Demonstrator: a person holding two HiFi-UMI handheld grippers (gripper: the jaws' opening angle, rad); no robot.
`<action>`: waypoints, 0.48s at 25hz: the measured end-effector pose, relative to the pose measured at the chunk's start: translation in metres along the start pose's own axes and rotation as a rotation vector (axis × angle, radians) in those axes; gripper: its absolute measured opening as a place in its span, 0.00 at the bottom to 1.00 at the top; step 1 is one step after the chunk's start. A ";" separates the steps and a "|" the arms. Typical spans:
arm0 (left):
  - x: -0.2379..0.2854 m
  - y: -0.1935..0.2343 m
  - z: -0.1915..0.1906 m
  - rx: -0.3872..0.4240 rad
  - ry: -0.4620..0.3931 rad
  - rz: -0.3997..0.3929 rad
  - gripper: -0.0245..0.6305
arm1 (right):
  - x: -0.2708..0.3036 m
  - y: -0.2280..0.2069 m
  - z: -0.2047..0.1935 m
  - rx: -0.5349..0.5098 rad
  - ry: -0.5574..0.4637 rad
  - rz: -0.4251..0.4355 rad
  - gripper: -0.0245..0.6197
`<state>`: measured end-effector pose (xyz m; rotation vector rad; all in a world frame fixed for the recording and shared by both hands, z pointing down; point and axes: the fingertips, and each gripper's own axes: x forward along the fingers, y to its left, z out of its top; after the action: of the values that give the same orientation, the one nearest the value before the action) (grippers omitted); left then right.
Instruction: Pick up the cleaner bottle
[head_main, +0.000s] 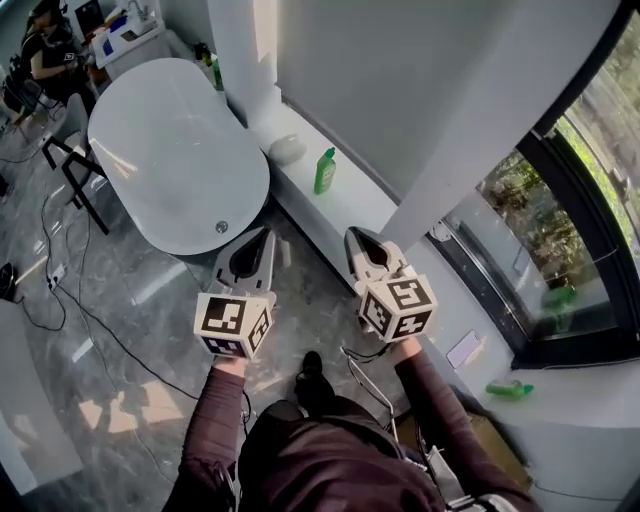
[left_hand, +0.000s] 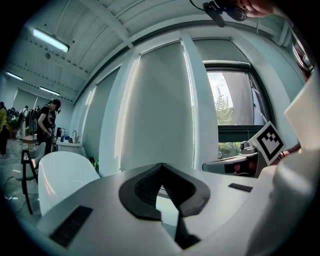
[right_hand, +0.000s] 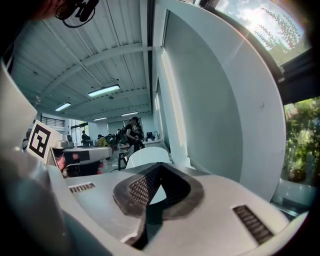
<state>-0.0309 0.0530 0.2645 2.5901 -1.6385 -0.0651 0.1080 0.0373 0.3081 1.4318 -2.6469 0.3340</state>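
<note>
The left gripper (head_main: 264, 240) is clenched on nothing: in its own view (left_hand: 161, 167) the dark pads meet at the tip with only the pale ledge showing past them. The right gripper (head_main: 358, 240) is the same, its jaws together and empty (right_hand: 159, 170). Both are held out in front of the person, side by side and roughly level. That looks like a carrying pose for the approach rather than a reach, since neither is opened for a grasp yet.

Beyond their tips, further off and between the two, the bottle (head_main: 325, 170) stands upright on a white ledge (head_main: 365, 205) that runs along the foot of the wall. It is green, well apart from both grippers, and nothing crowds it. A pale rounded object (head_main: 287, 149) sits on the ledge further away. Standing upright with free space round it, the bottle should take a sideways grip on its body, and the right gripper looks the better lined up.

To the far left is a white tub (head_main: 175, 150), and a window (head_main: 560, 240) is to the right. A second green bottle (head_main: 510, 388) lies on its side on a sill at the near right. The grippers point away from it, so the upright one is probably the target.
</note>
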 end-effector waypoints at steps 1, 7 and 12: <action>0.006 0.002 0.001 -0.002 0.000 0.007 0.05 | 0.005 -0.003 0.002 -0.001 0.002 0.005 0.04; 0.037 0.014 0.004 -0.011 0.004 0.029 0.05 | 0.030 -0.018 0.011 -0.002 0.005 0.023 0.04; 0.064 0.017 -0.008 -0.005 0.026 0.014 0.05 | 0.050 -0.033 0.007 0.005 0.008 0.022 0.04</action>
<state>-0.0178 -0.0121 0.2741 2.5637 -1.6458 -0.0341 0.1077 -0.0227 0.3157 1.4004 -2.6591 0.3475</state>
